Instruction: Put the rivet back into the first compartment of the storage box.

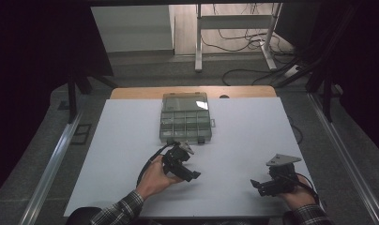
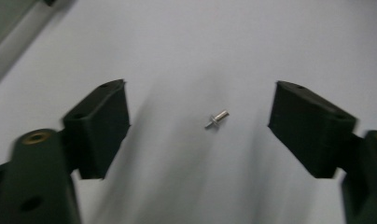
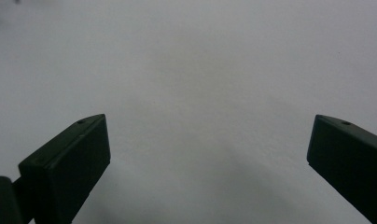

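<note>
Metal rivet (image 2: 217,119) lies loose between spread left tongs (image 2: 198,122); off-centre closing may flick it across the counter (image 2: 186,42).

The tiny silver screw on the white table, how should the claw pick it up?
Best guess: grip the screw across its thin shaft, coming straight down from above. It lies flat on the white table, so only its sides are free. The left claw is open with the screw between its jaws, not touching; it would likely just lower and close.
</note>
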{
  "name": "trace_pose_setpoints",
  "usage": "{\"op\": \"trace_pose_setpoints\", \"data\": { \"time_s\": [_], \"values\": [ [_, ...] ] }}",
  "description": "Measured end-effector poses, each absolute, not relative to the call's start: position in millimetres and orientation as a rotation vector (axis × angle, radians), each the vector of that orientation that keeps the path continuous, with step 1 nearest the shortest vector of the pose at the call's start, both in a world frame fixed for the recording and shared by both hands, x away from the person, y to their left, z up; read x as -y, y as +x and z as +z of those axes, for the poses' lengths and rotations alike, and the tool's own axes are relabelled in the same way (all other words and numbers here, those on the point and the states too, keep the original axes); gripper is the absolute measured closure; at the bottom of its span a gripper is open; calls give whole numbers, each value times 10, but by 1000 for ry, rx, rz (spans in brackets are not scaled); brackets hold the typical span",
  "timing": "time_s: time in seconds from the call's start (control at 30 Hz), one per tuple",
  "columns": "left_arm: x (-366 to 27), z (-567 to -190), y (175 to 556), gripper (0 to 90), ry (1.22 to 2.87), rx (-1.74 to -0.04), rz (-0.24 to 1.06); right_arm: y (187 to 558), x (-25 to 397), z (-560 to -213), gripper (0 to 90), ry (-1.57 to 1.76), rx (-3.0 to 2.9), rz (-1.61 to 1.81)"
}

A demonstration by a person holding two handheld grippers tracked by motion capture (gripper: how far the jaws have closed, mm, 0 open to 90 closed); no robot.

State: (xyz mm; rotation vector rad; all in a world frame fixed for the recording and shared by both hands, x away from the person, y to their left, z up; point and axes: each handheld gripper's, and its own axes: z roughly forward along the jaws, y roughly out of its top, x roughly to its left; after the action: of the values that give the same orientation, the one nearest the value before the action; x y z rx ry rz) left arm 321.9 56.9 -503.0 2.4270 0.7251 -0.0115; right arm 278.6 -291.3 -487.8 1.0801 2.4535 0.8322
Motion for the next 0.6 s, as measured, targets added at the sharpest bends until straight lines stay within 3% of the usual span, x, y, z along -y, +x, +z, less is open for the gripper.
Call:
{"op": "trace_pose_setpoints", "data": {
  "time_s": [0.27,0.33,0.53,0.6],
  "values": [
    [-442,-5149,3174,475,2516,-690,-5,2786,2913,-4877,0,1080,-2454,837],
    [-420,-5155,3141,546,2531,-683,52,2786,2913,-4878,0,1078,-2455,836],
    [-389,-5143,3090,803,2561,-658,84,2787,2911,-4880,0,1076,-2457,834],
    [-384,-5136,3092,822,2563,-670,78,2786,2911,-4880,0,1075,-2458,833]
  ]
}}
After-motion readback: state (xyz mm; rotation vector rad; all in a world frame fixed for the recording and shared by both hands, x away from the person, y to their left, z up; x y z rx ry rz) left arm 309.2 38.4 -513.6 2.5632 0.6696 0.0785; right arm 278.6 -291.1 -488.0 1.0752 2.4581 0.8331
